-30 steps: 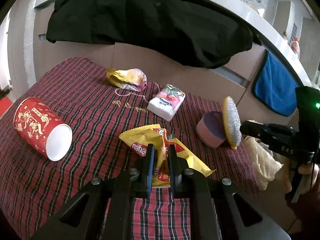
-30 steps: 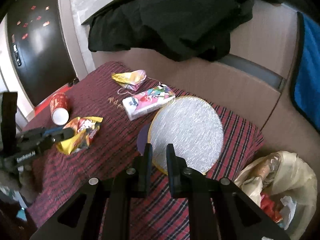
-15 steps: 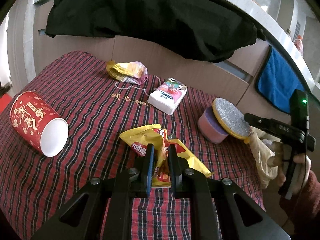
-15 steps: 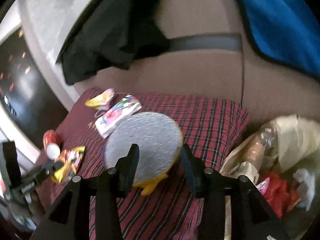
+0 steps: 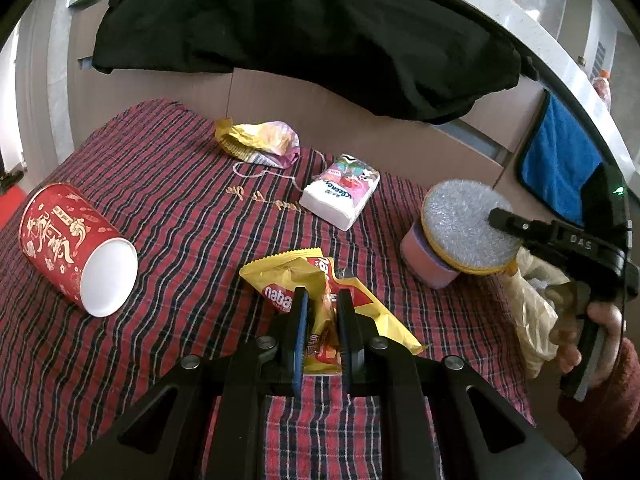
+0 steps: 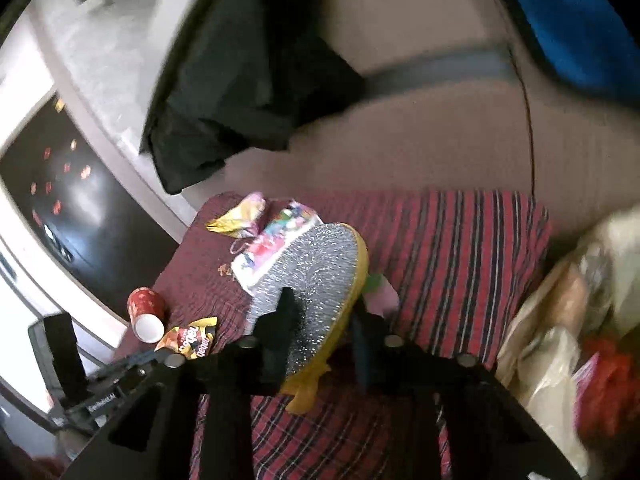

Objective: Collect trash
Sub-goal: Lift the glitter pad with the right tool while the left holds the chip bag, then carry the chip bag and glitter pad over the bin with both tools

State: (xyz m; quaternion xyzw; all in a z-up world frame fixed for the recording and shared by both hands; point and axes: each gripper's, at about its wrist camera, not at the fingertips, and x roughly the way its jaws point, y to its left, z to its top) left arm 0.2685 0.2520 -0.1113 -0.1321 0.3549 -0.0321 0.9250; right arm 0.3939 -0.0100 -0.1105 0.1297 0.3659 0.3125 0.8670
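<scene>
The right gripper [image 6: 320, 320] is seen closing around a silver, yellow-rimmed lid [image 6: 316, 272] above the plaid cloth [image 6: 460, 248]; a blurred, apparently trash-filled bag [image 6: 568, 320] lies right.

Plaid-covered table [image 5: 160, 184], red cup [image 5: 72, 248], tissue pack [image 5: 340, 196]

Rolled the right gripper [image 6: 322, 312] to one side since a second ago, so the whole right wrist view now leans. Brought it closer to the lid [image 5: 466, 228] as well: seen from the left wrist, apart from the rim before, now with its tip over the silver face. Opened the jaws wide half a second ago; closing again now, with the edge of the lid between them. Too blurred to tell if already pressing. Tipped the lid too: nearly on edge a second ago, now leaning back on the pink cup [image 5: 424, 258], silver face upward.
</scene>
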